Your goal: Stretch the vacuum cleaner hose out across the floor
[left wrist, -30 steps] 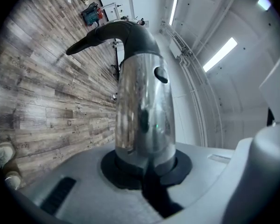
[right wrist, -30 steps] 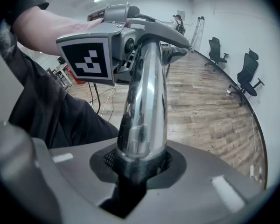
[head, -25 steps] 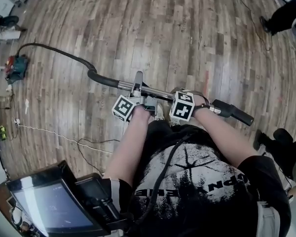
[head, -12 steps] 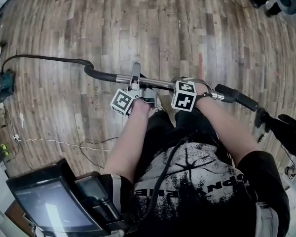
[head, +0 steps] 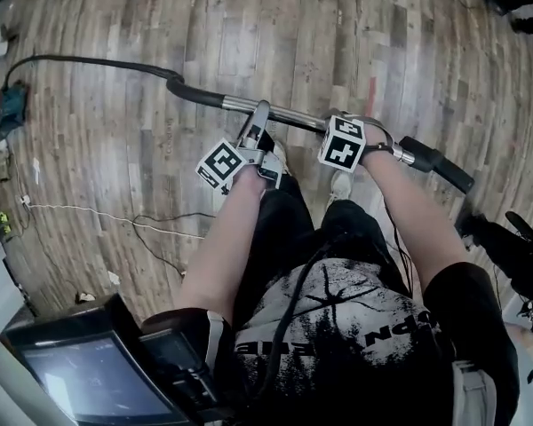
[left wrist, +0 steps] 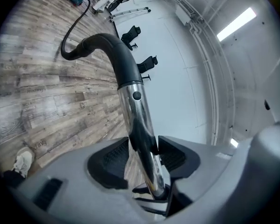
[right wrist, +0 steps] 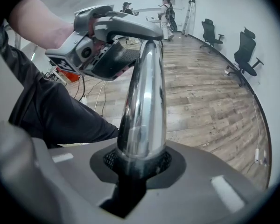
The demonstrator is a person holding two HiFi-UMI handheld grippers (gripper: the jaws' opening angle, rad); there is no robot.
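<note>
Left hand-held gripper (left wrist: 143,149) newly loose around wand (left wrist: 133,107)

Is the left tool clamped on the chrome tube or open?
Open. The left tool has just been opening its jaws; the chrome tube runs between them, floor visible beside one pad.

Floor (head: 249,25): wood-look planks, grey-brown, mixed tones. Black hose (head: 89,61) lies across it from a red & teal machine (head: 4,109) at the head view's left edge. The hose's near end lifts off the floor to a metal pipe (head: 275,112). Thin white cord (head: 89,213) runs nearer the person, w/ a loose black cable (head: 160,238) looped beside it. Person's white shoe (head: 340,185) stands on the planks. Far off by the wall: two black office chairs (right wrist: 209,31) & a ladder (right wrist: 189,15).
</note>
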